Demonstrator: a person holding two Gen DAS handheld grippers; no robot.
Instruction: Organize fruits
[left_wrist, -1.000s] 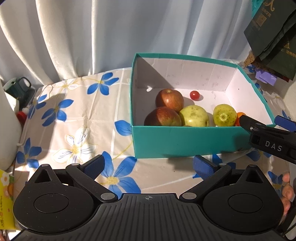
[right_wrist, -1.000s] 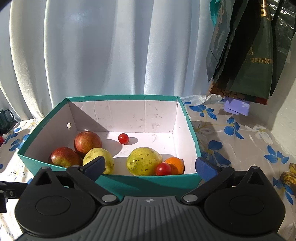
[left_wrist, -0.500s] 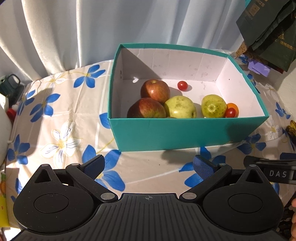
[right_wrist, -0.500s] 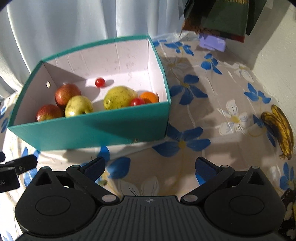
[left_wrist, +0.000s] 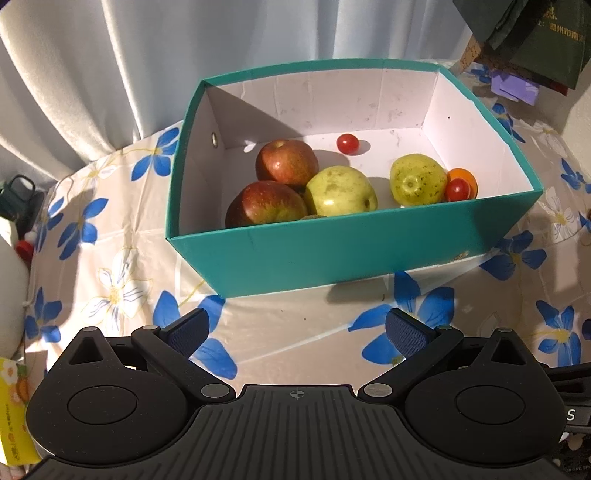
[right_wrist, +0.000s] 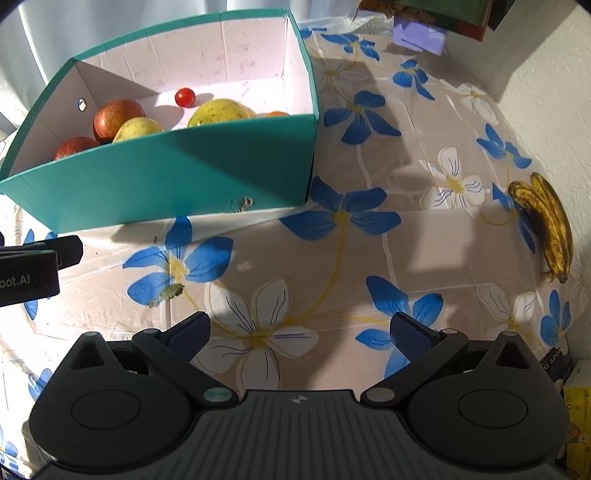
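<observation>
Blue-padded, the left gripper (left_wrist: 295, 328) and right gripper (right_wrist: 299, 330) hang spread and empty over the floral tablecloth (right_wrist: 332, 258). The teal box (left_wrist: 332, 251) already holds two red apples (left_wrist: 286, 162), two yellow-green fruits (left_wrist: 340, 190), two cherry tomatoes (left_wrist: 348, 143) and one orange (left_wrist: 463, 175). Two bananas (right_wrist: 546, 225) on the cloth near the wall seem all that is left.

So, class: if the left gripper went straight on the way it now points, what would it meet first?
The left gripper, open and empty, points across bare tablecloth at the box. It would most likely meet the box's near wall first, not the fruit behind it; its height over the cloth is unclear.
</observation>
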